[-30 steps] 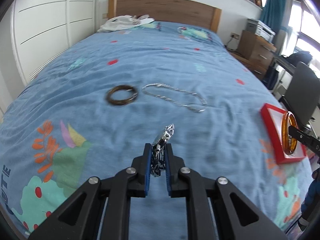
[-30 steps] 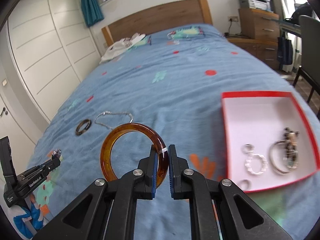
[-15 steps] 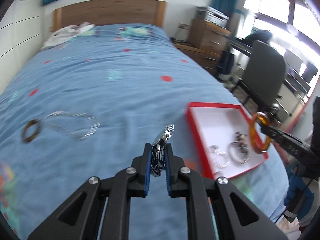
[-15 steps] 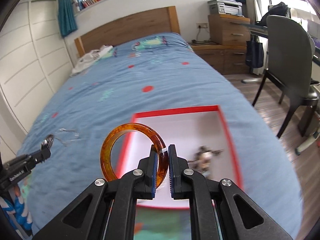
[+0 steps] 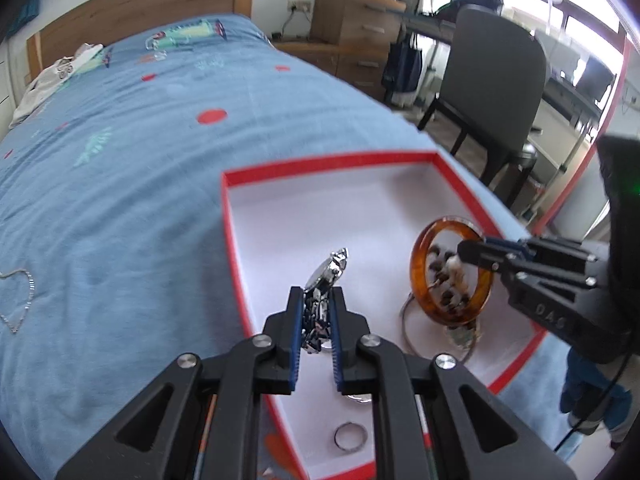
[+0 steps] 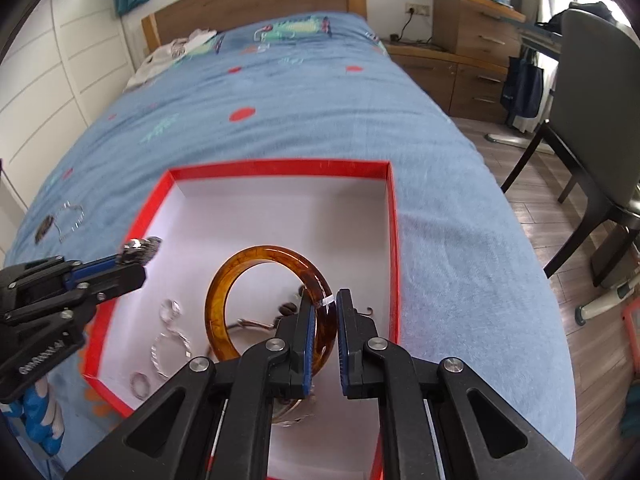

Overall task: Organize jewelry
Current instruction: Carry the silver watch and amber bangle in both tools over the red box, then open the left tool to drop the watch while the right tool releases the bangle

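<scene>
On the blue patterned bedspread [image 6: 280, 120] sits the red-rimmed white cardboard tray [image 6: 394, 240] holding silver rings [image 6: 140, 384], with a silver chain necklace [image 6: 70, 216] lying to its left.

An amber bangle [image 6: 256, 292] stands upright over the red-rimmed white tray [image 6: 394, 248], near its right edge. A silver watch [image 5: 326, 280] hangs above the tray's left edge; rings [image 6: 140, 385] lie at the near-left corner.

A red-rimmed, white-lined shallow box [image 6: 394, 240] is set on the blue patterned bed [image 6: 280, 112]; a silver chain [image 6: 70, 216] is laid left of it.
</scene>
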Demonstrator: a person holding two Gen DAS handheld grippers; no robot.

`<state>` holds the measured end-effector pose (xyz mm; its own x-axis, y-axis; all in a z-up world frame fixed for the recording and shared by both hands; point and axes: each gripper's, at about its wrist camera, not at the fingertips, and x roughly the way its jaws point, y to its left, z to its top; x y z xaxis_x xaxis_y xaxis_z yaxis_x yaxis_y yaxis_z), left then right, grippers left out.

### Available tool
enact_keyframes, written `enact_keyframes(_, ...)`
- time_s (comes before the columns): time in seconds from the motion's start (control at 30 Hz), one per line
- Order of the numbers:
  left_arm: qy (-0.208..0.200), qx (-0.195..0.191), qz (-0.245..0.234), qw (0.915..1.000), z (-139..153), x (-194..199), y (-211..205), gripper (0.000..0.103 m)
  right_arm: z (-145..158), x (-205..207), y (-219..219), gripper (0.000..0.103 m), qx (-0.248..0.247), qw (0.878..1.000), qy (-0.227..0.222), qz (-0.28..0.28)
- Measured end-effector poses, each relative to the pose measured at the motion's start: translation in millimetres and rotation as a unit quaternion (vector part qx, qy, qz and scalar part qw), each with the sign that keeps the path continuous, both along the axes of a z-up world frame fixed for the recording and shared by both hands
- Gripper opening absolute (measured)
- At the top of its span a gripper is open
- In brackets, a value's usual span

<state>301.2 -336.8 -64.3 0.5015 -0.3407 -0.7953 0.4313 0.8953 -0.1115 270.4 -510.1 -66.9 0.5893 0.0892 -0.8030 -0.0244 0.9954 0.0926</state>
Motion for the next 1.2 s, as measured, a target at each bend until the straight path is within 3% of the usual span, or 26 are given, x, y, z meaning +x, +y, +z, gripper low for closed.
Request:
enact_keyframes(0.47, -0.005, 0.037, -0.013, 0.9992, -21, 2, -15, 0.012, -8, 1, 9, 0.010, -0.041, 0.998, 0.000, 0.037)
enact_keyframes(0.67, -0.008, 0.057, -0.023, 0.9981, -22, 2, -17, 0.013, -7, -3, 11, 0.013, -0.047, 0.998, 0.000, 0.036)
enact_keyframes(0.8, -0.003, 0.055, -0.029, 0.9980, -21, 1, -17, 0.014, -3, -8, 11, 0.022, -0.057, 0.998, 0.001, 0.035)
enact_keyframes(0.97, 0.004, 0.042, -0.040, 0.9983, -16, -5, -18, 0.029, 2, -15, 10, 0.023, -0.052, 0.998, 0.001, 0.032)
enact_keyframes(1.03, 0.001, 0.037, -0.038, 0.9986, -11, -8, -17, 0.036, 6, -20, 10, 0.034, -0.049, 0.998, -0.002, 0.026)
enact_keyframes(1.2, -0.004, 0.024, -0.031, 0.9992, 5, -15, -9, 0.037, 17, -32, 6, 0.039, -0.034, 0.999, -0.011, 0.010)
